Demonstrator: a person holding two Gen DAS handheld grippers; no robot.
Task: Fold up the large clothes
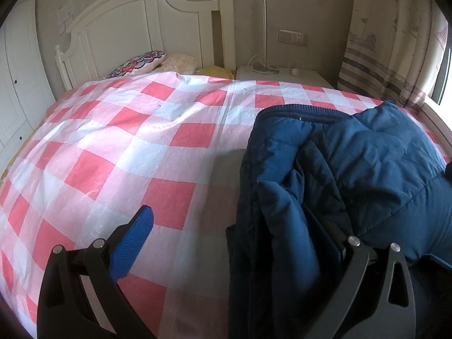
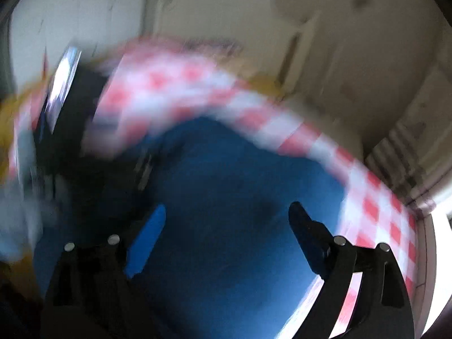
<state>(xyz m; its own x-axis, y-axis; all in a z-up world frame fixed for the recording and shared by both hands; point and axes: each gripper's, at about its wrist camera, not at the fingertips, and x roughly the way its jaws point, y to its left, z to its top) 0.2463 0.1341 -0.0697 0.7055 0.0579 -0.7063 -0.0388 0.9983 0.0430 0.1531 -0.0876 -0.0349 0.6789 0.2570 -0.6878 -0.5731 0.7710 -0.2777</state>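
Left gripper (image 1: 240, 240) has its 2 fingers set wide apart: the blue-padded finger (image 1: 132, 243) hangs free over the bed, while the other finger is buried in the folds of a navy quilted jacket (image 1: 367, 163), so its tip cannot be seen and I cannot tell whether it bears on the cloth. That jacket lies bunched on the right half of the pink-and-white checked bedcover (image 1: 127, 147), its ribbed collar edge turned toward the headboard (image 1: 147, 19), and part of it drapes over the gripper's right side. Beyond the cover are a patterned pillow (image 1: 141, 63), a pale pillow (image 1: 180, 62) beside it, a white nightstand (image 1: 282, 77) with a lamp base and cables, a wall socket (image 1: 293, 37) and a striped curtain (image 1: 375, 42) by the window. Right gripper (image 2: 227, 226) shows in a heavily motion-blurred view; its 2 fingers, 1 with a blue pad (image 2: 147, 240) and 1 dark (image 2: 308, 237), stand spread with nothing between them, above the blue jacket (image 2: 231, 175). Checked bedcover (image 2: 375, 206) curves around the garment there.
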